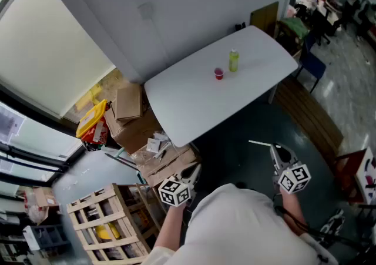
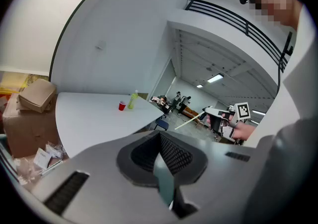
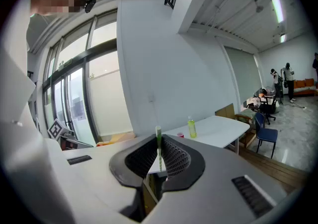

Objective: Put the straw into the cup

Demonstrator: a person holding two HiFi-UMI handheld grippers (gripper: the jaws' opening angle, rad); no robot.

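Observation:
A small red cup (image 1: 218,73) stands on the white table (image 1: 194,105) beside a green bottle (image 1: 234,60), well ahead of both grippers. My right gripper (image 1: 275,150) is shut on a pale straw (image 1: 258,143) that sticks out to the left. In the right gripper view the straw (image 3: 158,144) rises upright from the shut jaws of my right gripper (image 3: 159,168), with the cup (image 3: 180,135) and bottle (image 3: 191,127) far beyond. My left gripper (image 1: 192,173) hangs below the table's near edge. In its own view my left gripper (image 2: 164,188) is shut, with nothing held.
Cardboard boxes (image 1: 129,104) and litter lie on the floor left of the table. A wooden crate (image 1: 106,217) stands at the lower left. A blue chair (image 1: 312,65) and a wooden bench (image 1: 308,118) sit to the table's right.

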